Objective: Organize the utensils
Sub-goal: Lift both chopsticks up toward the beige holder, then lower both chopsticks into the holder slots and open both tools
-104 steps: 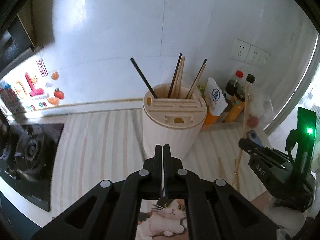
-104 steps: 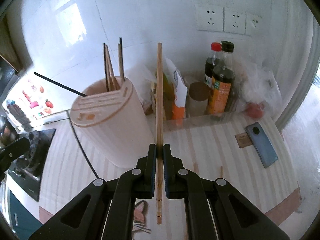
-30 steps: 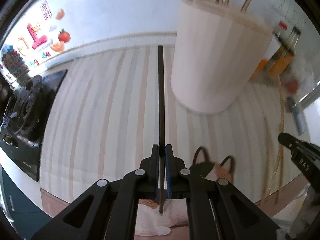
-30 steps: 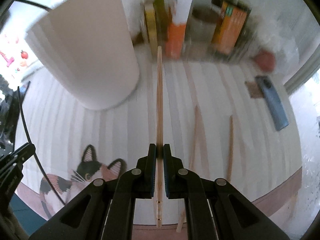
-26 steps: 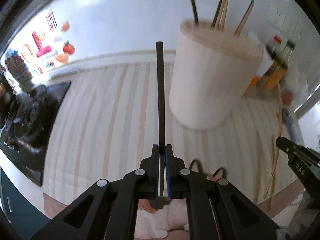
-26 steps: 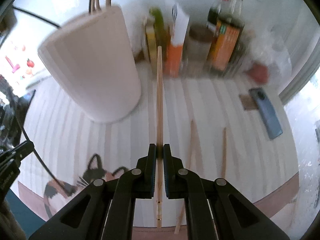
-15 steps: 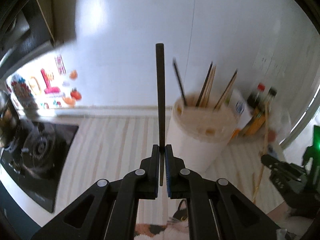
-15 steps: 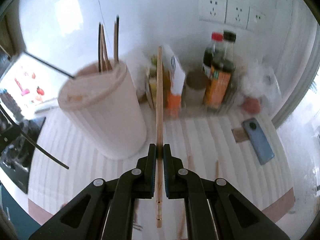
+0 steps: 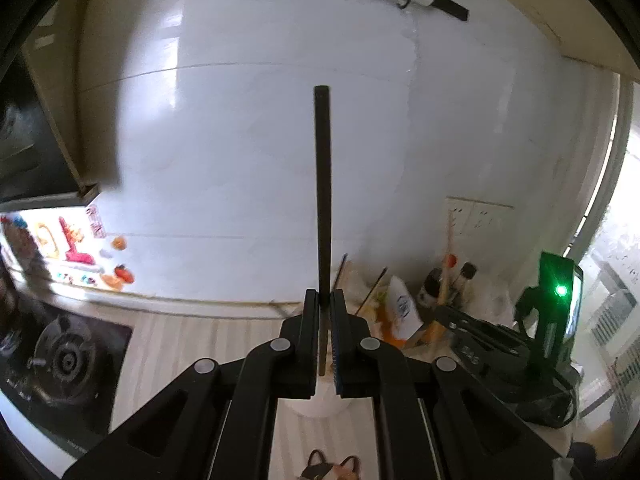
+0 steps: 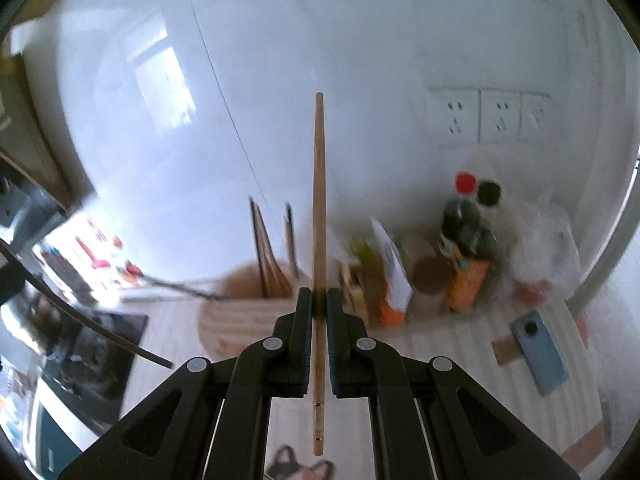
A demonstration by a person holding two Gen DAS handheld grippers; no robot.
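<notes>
My left gripper (image 9: 324, 300) is shut on a black chopstick (image 9: 322, 184) that points straight ahead against the white wall. My right gripper (image 10: 319, 296) is shut on a wooden chopstick (image 10: 319, 200), also pointing ahead. The cream utensil holder (image 10: 236, 312) stands on the counter below and left of the right gripper, with several chopsticks (image 10: 266, 248) upright in it. In the left wrist view the holder (image 9: 316, 404) is mostly hidden behind the fingers. The right gripper (image 9: 472, 328) shows at the right of that view, and the black chopstick (image 10: 92, 326) crosses the left edge of the right wrist view.
Sauce bottles (image 10: 468, 240), a white carton (image 10: 394, 276) and a jar (image 10: 430, 276) stand along the wall right of the holder. A blue phone (image 10: 540, 356) lies on the striped counter. A gas hob (image 9: 60, 364) sits at the left. A cat-print mat (image 10: 300, 460) lies near the front edge.
Both grippers have risen and tilted up with their chopsticks, from close over the counter to well above the holder. Now the wall fills most of each view.
</notes>
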